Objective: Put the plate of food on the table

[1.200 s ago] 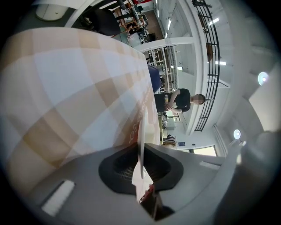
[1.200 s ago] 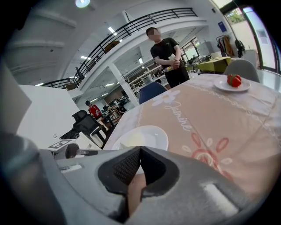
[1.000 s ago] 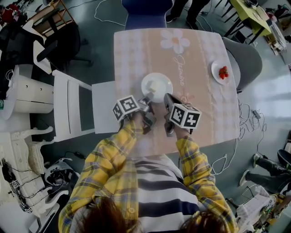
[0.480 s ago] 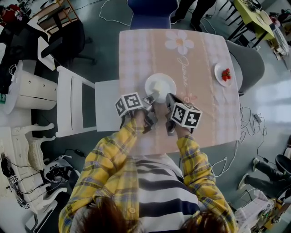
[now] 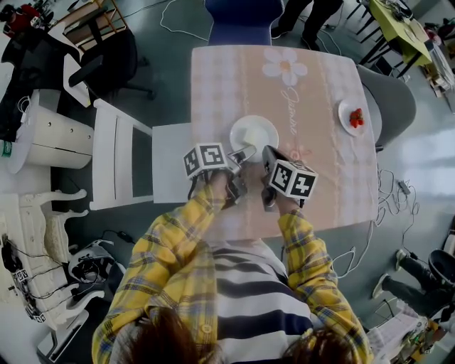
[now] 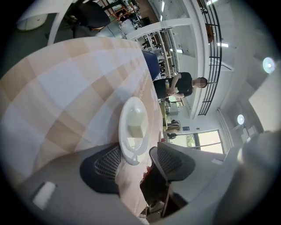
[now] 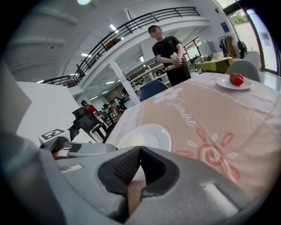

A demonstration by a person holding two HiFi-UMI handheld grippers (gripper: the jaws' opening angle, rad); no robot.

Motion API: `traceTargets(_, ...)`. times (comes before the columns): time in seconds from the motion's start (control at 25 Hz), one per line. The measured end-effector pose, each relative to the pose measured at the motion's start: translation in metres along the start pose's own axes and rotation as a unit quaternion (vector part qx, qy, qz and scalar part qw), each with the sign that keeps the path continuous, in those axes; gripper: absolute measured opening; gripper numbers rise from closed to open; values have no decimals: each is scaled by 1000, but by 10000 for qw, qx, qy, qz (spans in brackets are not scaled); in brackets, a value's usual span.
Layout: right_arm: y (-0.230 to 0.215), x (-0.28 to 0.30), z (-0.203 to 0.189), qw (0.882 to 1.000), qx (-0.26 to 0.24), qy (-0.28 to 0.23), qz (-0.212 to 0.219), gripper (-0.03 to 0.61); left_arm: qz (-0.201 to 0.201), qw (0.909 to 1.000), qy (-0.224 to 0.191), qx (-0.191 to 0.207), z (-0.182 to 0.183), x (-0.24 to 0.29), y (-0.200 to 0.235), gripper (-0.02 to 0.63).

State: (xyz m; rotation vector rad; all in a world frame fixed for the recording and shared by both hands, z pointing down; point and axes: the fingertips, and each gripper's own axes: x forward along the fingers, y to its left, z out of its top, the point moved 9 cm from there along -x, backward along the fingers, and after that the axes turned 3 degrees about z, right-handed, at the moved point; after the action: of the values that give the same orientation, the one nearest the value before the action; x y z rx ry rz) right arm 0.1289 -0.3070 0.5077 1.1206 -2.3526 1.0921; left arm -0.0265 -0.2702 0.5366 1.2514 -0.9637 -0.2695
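A white plate [image 5: 254, 134] with a pale block of food [image 5: 249, 134] rests on the pink checked table [image 5: 320, 78], near its front left. My left gripper [image 5: 242, 154] is at the plate's near rim. In the left gripper view its jaws have just been opening and stand open [image 6: 138, 159]; the plate's [image 6: 133, 132] rim lies between the pads without being pressed. My right gripper [image 5: 268, 152] sits just right of the plate. Its jaws are shut [image 7: 140, 151] with nothing between them, and the plate [image 7: 149, 136] lies right behind their tips.
A small plate of strawberries [image 5: 353, 116] stands at the table's right edge. A white chair [image 5: 117, 163] is left of the table, a grey chair [image 5: 394, 92] at its right and a blue one [image 5: 238, 18] at the far side. A person [image 7: 169, 48] stands beyond.
The left gripper's jaws have opened and let go of the plate's rim. The plate lies still on the table. The right gripper has not moved.
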Motion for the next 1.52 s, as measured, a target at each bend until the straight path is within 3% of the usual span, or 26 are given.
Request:
traceTargets(0.16, 2, 0, -1, 10000, -4, 3, 7, -3, 165, 9999, 10, 37, -4, -3, 0, 270)
traceTargets(0.4, 5, -2, -3, 10000, 16, -62, -41, -3, 294, 9994, -171, -112, -8, -17, 8, 207)
traceTargets(0.48, 9, -4, -5, 9999, 46, -99, -60, -3, 361, 9990, -275, 16, -10, -25, 9, 150)
traceTargets(0.6, 16, -8, -7, 9998, 33, -175, -75, -3, 336, 9980, -403, 357, -12, -38, 6, -4)
traceTargets(0.92, 35, -25, -20, 9991, -32, -363, -203, -2, -335, 9926, -731, 907, -9, -55, -11, -5)
traceTargets(1.0, 41, -28, -24, 9989, -64, -394, -237, -2, -405, 9894, -678, 1217, -11, -58, -16, -5)
traceTargets(1.24, 63, -41, -40, 9976, -3, -608, -322, -2, -434, 9716, -479, 2277, -20, -75, -20, -5)
traceTargets(1.52, 85, -57, -61, 9958, 105, -816, -409, -2, -426, 9552, -443, 2894, -30, -95, -16, -5)
